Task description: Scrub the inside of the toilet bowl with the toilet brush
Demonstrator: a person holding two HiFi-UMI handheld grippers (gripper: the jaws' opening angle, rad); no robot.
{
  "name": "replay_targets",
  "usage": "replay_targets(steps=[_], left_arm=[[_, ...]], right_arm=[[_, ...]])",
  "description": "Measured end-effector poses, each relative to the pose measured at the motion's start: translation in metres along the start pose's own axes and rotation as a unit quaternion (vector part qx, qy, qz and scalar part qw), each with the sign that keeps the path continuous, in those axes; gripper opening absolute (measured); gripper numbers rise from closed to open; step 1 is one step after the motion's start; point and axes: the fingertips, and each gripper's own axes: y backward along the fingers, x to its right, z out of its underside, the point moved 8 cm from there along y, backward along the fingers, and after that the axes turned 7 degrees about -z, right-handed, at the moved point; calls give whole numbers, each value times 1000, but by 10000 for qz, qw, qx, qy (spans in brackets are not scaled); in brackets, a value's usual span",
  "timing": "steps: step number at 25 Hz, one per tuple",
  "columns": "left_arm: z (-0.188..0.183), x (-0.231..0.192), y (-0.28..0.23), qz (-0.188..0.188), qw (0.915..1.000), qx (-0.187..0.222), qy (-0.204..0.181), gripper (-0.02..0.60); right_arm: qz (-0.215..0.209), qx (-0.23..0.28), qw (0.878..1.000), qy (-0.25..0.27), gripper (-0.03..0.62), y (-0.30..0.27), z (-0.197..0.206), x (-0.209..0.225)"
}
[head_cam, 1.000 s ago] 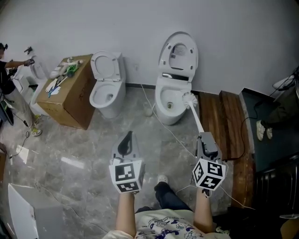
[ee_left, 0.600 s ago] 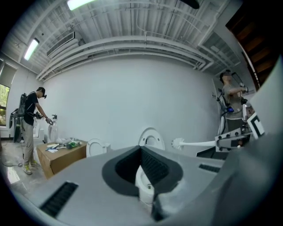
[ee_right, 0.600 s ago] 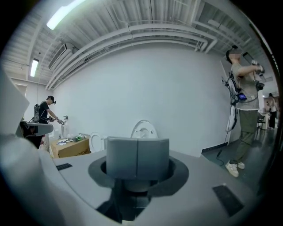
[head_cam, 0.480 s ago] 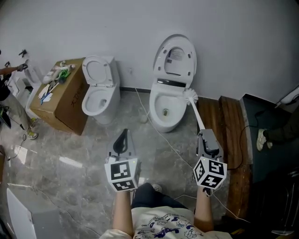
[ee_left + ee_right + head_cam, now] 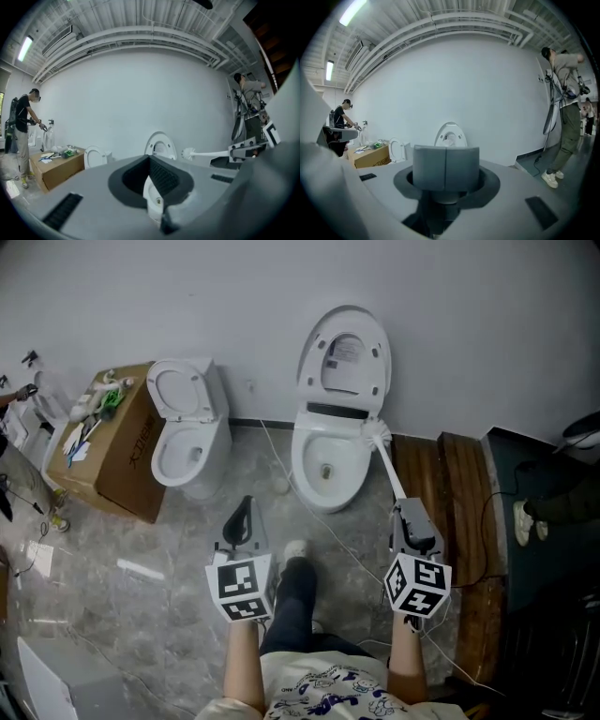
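- A person stands on a grey stone floor (image 5: pixel 141 549) facing a white toilet (image 5: pixel 309 486) set against a pale wall, its lid (image 5: pixel 342 348) raised.
- The right gripper (image 5: pixel 410 514) is clamped on the white handle of the toilet brush (image 5: pixel 392 472). In the right gripper view its pads are pressed flat together, with the toilet rising behind them.
- The handle slants up from the gripper toward the toilet. The bristle head (image 5: pixel 378 435) sits at the bowl's right rear rim, near the seat hinge and not down inside the bowl. Whether it touches the rim cannot be told.
- The left gripper (image 5: pixel 246 512) hangs in front of the toilet, left of the brush and apart from it. Its jaws are clenched at the tips on nothing, and the left gripper view shows the bowl through the gap behind the tips.
- The person's shoe (image 5: pixel 295 549) is planted on the floor between the two grippers.
- A second toilet (image 5: pixel 211 451), seat up, stands to the left, just beside a cardboard box (image 5: pixel 127 465) with small items on top.
- A dark wooden platform (image 5: pixel 441 484) lies on the floor at the right of the first toilet.
- Other people stand at both edges of the gripper views.
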Motion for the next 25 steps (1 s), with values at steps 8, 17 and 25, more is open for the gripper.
replay_targets(steps=[8, 17, 25], left_arm=[[-18, -4, -118, 261, 9997, 25, 32, 2], [-50, -11, -254, 524, 9986, -35, -20, 2], [-55, -18, -347, 765, 9966, -258, -134, 2]], right_arm=[[196, -91, 9998, -9, 164, -102, -26, 9], [246, -273, 9993, -10, 164, -226, -69, 13], [404, -896, 9949, 232, 164, -317, -74, 10]])
